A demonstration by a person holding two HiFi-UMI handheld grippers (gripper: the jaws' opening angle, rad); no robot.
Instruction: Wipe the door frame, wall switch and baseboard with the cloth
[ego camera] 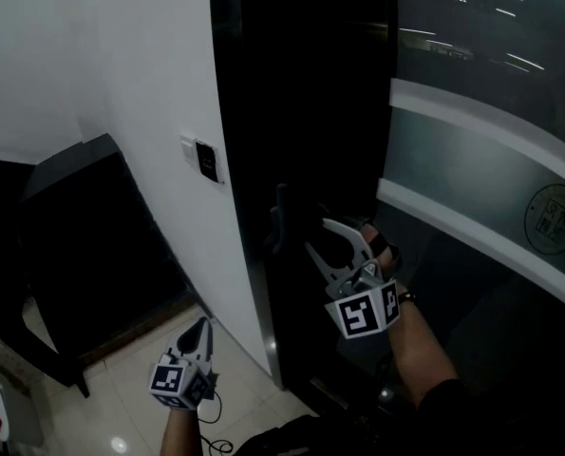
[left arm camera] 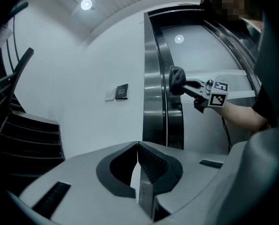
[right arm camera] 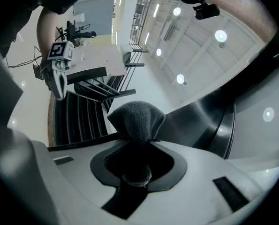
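We find the right gripper clamped on the cloth near the door frame, left gripper closed, empty. We judge the wall switch outstanding

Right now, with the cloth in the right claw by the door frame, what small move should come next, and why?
Probably press the cloth onto the frame and stroke along it. The right claw is shut on the cloth, whose wad sticks out past the tips, close by the frame; contact isn't clear. The left claw is shut, empty, hanging low.
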